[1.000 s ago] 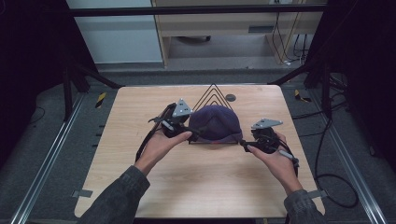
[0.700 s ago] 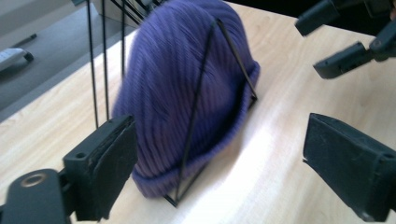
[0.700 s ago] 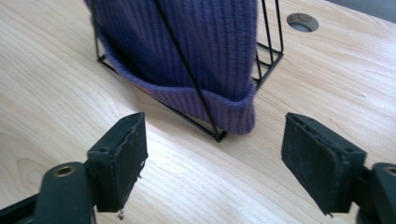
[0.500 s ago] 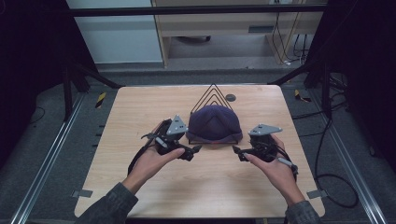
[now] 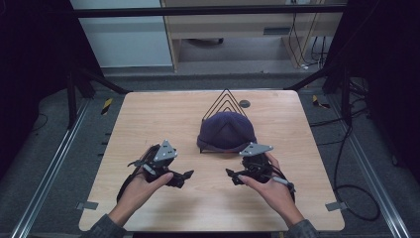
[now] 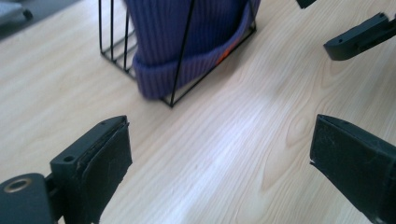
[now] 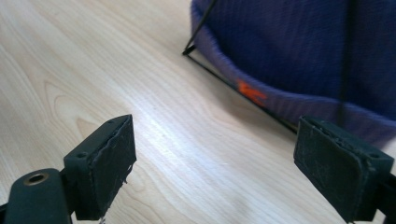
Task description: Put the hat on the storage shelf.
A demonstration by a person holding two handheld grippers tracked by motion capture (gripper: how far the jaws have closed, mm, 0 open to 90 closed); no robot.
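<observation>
From the high view, a purple beanie (image 5: pixel 227 130) sits pulled over a black wire rack (image 5: pixel 226 99) near the middle of the desk (image 5: pixel 148 114); the left gripper (image 5: pixel 187 174) lies in front of the beanie to its left, the right gripper (image 5: pixel 231 173) in front to its right, both apart from it. In the left gripper view, the jaws have just been opening and stand wide with nothing between them, the beanie's cuff beyond. In the right gripper view, the jaws likewise gape empty; an orange mark (image 7: pixel 251 92), perhaps a label, shows on the beanie's rim.
</observation>
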